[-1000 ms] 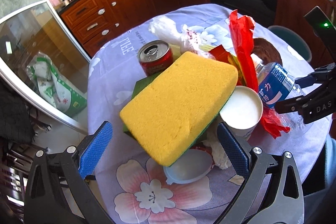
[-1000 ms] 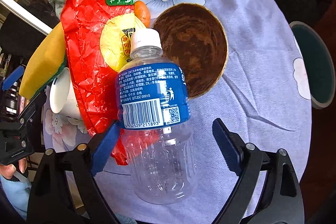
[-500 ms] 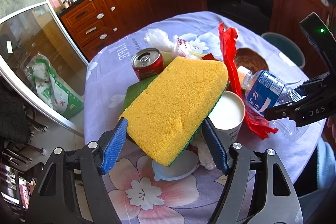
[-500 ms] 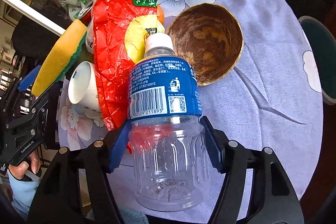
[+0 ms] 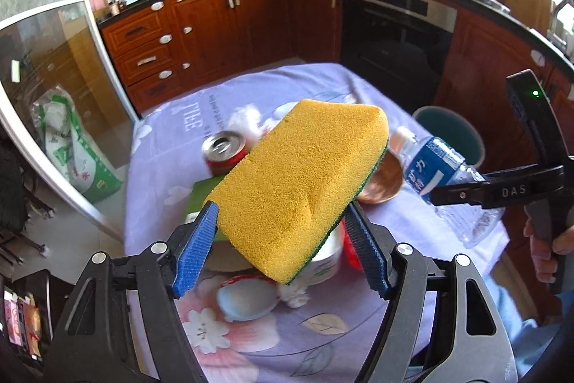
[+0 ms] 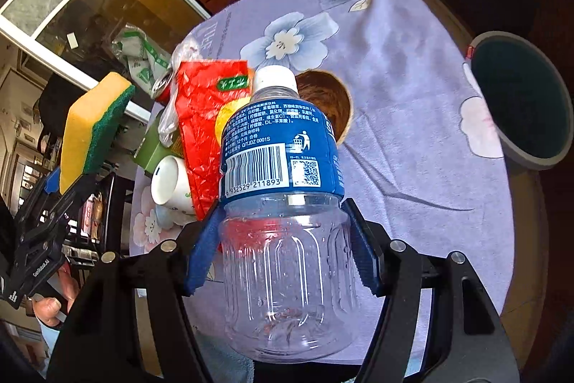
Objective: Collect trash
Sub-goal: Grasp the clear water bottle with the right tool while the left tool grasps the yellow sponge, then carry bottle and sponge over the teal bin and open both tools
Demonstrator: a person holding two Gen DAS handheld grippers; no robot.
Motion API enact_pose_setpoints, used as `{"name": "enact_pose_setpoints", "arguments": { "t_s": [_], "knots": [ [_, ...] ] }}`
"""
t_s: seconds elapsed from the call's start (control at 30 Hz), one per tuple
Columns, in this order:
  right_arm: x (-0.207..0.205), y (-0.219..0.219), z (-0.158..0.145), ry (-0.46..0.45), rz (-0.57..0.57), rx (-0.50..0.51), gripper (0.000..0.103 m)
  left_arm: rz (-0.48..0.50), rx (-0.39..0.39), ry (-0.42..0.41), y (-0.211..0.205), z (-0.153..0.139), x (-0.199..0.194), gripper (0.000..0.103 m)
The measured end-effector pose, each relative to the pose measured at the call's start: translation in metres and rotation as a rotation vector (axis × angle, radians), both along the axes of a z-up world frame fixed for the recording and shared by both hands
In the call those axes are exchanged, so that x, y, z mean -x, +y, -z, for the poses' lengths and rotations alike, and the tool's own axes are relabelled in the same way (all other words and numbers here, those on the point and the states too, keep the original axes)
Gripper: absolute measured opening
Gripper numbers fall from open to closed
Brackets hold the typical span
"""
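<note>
Left gripper clamped the yellow-green sponge above the table, right gripper clamped the clear blue-label bottle cap-up at 12 o'clock, red wrapper at 10, brown bowl behind, teal bin at 2.

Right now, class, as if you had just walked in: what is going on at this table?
A person is clearing trash from a table with a purple flowered cloth, a gripper in each hand. The left gripper is shut on a yellow and green sponge, held up off the table. The right gripper is shut on an empty plastic bottle, also lifted. A red can, a red wrapper, a white cup and a brown bowl remain on the table. A teal bin stands beside it.
</note>
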State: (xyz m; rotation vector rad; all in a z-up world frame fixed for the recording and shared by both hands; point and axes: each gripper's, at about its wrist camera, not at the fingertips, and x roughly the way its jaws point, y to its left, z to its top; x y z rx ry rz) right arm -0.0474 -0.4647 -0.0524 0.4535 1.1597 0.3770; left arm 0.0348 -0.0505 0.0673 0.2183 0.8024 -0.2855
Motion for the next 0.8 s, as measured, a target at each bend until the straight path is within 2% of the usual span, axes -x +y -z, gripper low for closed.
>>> {"name": "enact_pose_setpoints", "arguments": {
  "t_s": [0.2,0.4,0.63,0.8],
  "knots": [
    [0.001,-0.079,-0.004,-0.019,0.173,-0.019,0.063,0.107,0.066,0.042,-0.069,0.002,-0.016,0.073],
    [0.000,-0.173,0.012,-0.008,0.378,0.001,0.063,0.208,0.073,0.138,-0.148,0.027,-0.053,0.073],
    [-0.027,-0.250,0.055,0.062,0.509,0.011,0.063,0.287,0.021,0.225,-0.228,0.063,-0.091,0.073],
    [-0.070,-0.276,0.100,0.143,0.519,0.000,0.063,0.312,-0.020,0.271,-0.271,0.090,-0.125,0.073]
  ]
}}
